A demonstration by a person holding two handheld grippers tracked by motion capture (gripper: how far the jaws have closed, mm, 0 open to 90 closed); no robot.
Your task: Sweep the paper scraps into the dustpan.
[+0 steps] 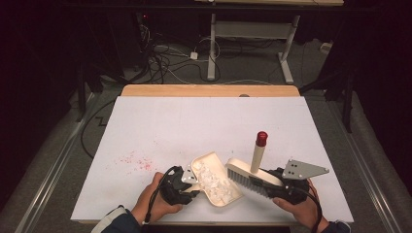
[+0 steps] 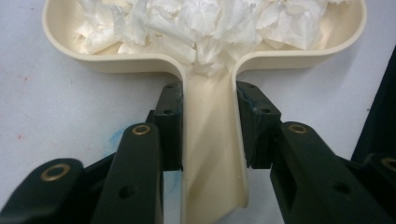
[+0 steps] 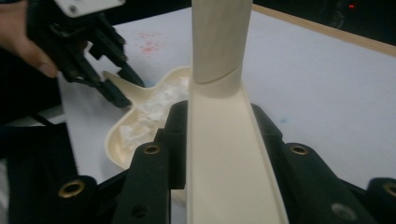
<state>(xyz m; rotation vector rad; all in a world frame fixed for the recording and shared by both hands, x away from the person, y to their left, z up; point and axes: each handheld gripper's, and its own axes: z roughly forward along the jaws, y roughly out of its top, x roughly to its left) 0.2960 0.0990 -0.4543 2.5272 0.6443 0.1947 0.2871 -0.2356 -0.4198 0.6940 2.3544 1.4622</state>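
Low in the high view, the left gripper [image 1: 183, 184] pinches the cream dustpan [image 1: 216, 179] by its handle, jaws pressed on both sides, so the pan sits flat on the white table [image 1: 204, 121], mouth open to the brush. Crumpled white paper scraps [image 2: 205, 18] already fill it. At lower right, the right gripper [image 1: 286, 187] clamps the hand brush [image 1: 250, 177] by its back, bristles angled at the pan's edge, ready to sweep. Farther up left, red specks [image 1: 133, 162] dot the table.

Red specks [image 1: 136, 161] dot the white table [image 1: 204, 121]; cables [image 1: 165, 58] sprawl on the floor beyond.
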